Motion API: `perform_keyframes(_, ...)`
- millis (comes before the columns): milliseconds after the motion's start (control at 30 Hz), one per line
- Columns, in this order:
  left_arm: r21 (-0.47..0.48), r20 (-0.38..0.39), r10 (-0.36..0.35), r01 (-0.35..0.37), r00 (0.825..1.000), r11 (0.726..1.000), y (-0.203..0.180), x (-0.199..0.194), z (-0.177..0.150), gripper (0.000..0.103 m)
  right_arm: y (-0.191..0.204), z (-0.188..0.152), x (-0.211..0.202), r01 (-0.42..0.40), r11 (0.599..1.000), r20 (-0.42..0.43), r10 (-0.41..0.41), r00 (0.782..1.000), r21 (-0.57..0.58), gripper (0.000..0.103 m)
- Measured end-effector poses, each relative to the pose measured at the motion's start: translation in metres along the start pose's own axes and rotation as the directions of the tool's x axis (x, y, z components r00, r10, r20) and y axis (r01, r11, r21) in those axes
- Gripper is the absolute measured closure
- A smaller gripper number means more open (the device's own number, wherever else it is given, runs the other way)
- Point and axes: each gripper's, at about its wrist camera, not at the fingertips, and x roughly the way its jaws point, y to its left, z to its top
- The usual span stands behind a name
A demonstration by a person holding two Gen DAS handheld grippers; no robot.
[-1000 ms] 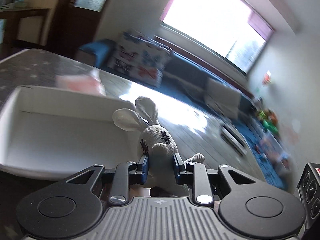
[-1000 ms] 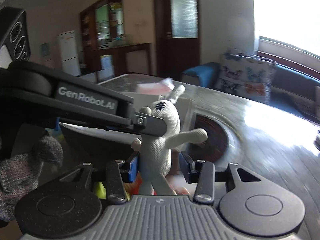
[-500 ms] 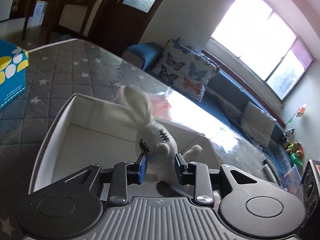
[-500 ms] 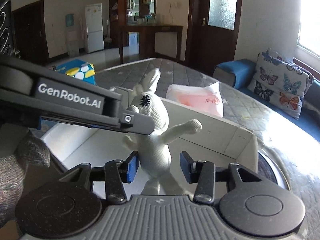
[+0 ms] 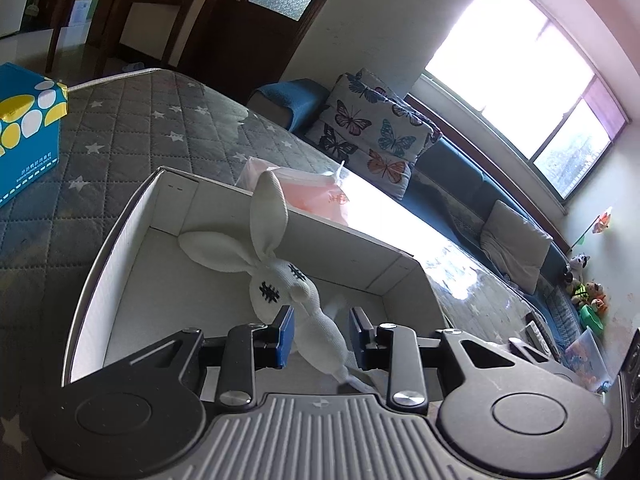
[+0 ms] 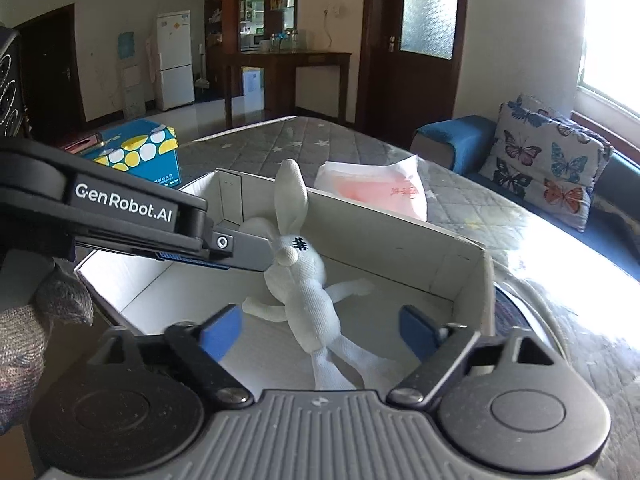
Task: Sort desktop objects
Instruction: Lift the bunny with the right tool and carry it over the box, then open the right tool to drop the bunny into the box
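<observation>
Left gripper (image 5: 320,336): jaws parted a little; the blue pads flank the rabbit's body, with a gap showing on the right pad's side. No firm pinch that I can see.
Right gripper (image 6: 320,330): spread wide, pads well apart from the toy, holding nothing.
Rabbit toy (image 6: 304,280): lies inside the white box, head and ears toward 12 o'clock, legs toward 6 o'clock.
Handling: judged light, soft and knitted; limbs and ears look floppy, not fragile, unlikely to slip.
Where to grip: the torso, its thickest part; a limb or ear would let it dangle.
White box (image 6: 452,240): open-topped, resting on the quilted desk (image 6: 520,224).
Beyond: pink packet (image 6: 384,192) at 12 o'clock behind the box; blue tissue box (image 6: 140,152) at 10 o'clock.
</observation>
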Motion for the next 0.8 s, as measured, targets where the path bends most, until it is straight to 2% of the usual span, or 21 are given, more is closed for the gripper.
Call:
perform_keyframes(133, 0.007, 0.008, -0.007, 0.007, 1.0, 1.0, -0.005, -0.009, -0.005, 0.07, 0.003, -0.009, -0.019, 0.034, 0.999, 0.028, -0.034, 0.999, -0.001, 0.0)
perform_keyframes(300, 0.023, 0.011, -0.015, 0.014, 1.0, 1.0, -0.013, -0.018, -0.014, 0.07, 0.0, -0.022, -0.04, 0.051, 0.998, 0.058, -0.053, 0.997, 0.029, 0.0)
perform_keyframes(533, 0.032, 0.002, -0.016, 0.016, 1.0, 0.999, -0.02, -0.025, -0.025, 0.07, -0.011, -0.04, -0.069, 0.024, 0.993, 0.119, -0.038, 0.992, 0.118, 0.0)
perform_keyframes(800, 0.07, -0.006, -0.035, 0.035, 0.999, 0.997, -0.031, -0.036, -0.042, 0.07, -0.014, -0.064, -0.091, 0.017, 0.98, 0.109, -0.04, 0.993, 0.201, 0.0)
